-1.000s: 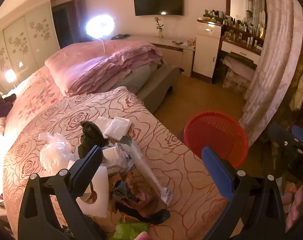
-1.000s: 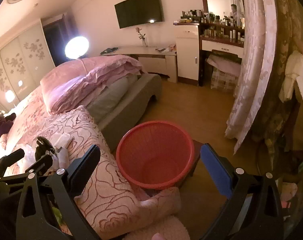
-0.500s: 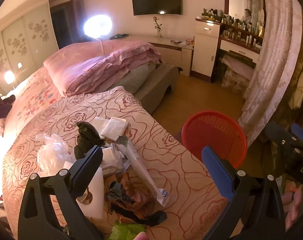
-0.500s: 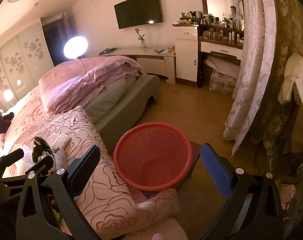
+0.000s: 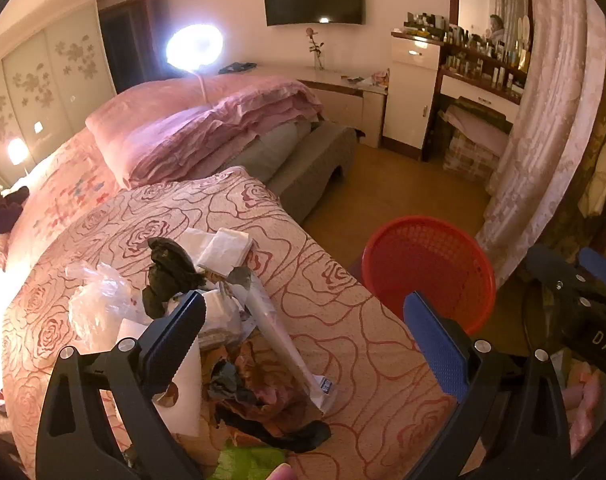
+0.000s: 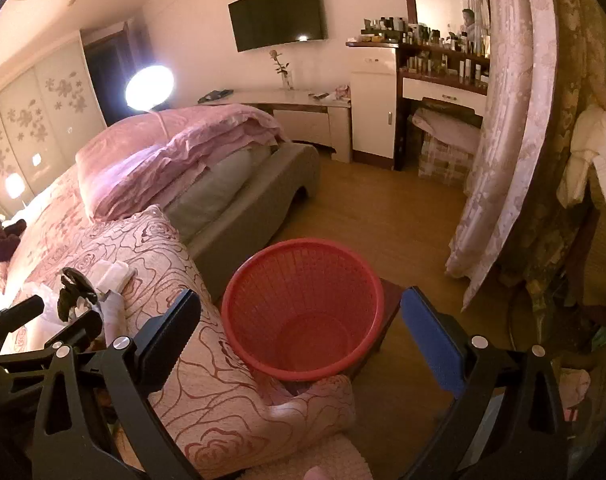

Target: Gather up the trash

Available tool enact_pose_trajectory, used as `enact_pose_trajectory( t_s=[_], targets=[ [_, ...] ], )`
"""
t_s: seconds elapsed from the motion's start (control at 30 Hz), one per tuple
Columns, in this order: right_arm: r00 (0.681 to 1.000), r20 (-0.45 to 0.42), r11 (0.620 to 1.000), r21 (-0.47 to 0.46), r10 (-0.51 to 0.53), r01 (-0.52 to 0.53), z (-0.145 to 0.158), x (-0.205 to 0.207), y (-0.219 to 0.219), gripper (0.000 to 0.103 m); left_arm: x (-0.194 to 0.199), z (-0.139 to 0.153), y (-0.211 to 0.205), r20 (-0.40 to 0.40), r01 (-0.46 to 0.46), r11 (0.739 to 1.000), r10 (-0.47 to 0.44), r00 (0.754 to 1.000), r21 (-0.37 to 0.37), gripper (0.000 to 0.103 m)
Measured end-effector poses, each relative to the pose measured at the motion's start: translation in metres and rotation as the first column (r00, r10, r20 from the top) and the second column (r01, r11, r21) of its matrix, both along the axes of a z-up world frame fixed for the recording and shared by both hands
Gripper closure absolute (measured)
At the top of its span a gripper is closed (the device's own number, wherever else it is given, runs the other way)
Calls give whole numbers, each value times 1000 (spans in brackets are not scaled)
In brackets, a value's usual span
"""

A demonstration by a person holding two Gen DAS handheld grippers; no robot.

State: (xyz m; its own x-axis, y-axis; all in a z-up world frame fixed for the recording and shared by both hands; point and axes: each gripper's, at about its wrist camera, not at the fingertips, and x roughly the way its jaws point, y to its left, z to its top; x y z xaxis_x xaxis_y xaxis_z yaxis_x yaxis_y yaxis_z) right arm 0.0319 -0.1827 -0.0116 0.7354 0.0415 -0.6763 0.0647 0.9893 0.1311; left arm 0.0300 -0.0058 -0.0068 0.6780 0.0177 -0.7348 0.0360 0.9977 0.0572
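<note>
A heap of trash lies on the rose-patterned bedspread [image 5: 343,320] in the left wrist view: a crumpled black bag [image 5: 169,270], white tissue packs [image 5: 227,246], clear plastic [image 5: 99,304], a long clear wrapper [image 5: 283,344], dark scraps [image 5: 271,428] and a green piece [image 5: 247,462]. My left gripper [image 5: 303,320] hovers open above this heap, holding nothing. The empty red mesh basket [image 6: 303,304] stands on the floor beside the bed, also seen as the red basket [image 5: 431,272] from the left. My right gripper [image 6: 301,318] is open just above the basket's mouth.
Folded pink quilts [image 5: 207,124] lie farther up the bed. A grey bench [image 6: 263,196] stands at the bed's foot. A dressing table with bottles [image 6: 443,68], a pink curtain [image 6: 515,128] and hanging clothes [image 6: 591,168] line the right side. Wooden floor [image 6: 383,216] stretches beyond the basket.
Both views have shifted slightly; the trash heap and basket sit a little higher in frame. Both grippers stay open and nothing has been picked up.
</note>
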Motion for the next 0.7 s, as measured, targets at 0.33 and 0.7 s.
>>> enact_pose_trajectory(
  t_s=[0.33,0.7],
  targets=[
    [1000,-6,1000,-1,0,0,-3,1,1,6,0,-3,-1,-2,0,1000,0,1000,-1,7],
    [1000,-9,1000,0,-6,6,-8,-1,-2,6,0,-8,-1,-9,0,1000,0,1000,-4,7]
  ],
)
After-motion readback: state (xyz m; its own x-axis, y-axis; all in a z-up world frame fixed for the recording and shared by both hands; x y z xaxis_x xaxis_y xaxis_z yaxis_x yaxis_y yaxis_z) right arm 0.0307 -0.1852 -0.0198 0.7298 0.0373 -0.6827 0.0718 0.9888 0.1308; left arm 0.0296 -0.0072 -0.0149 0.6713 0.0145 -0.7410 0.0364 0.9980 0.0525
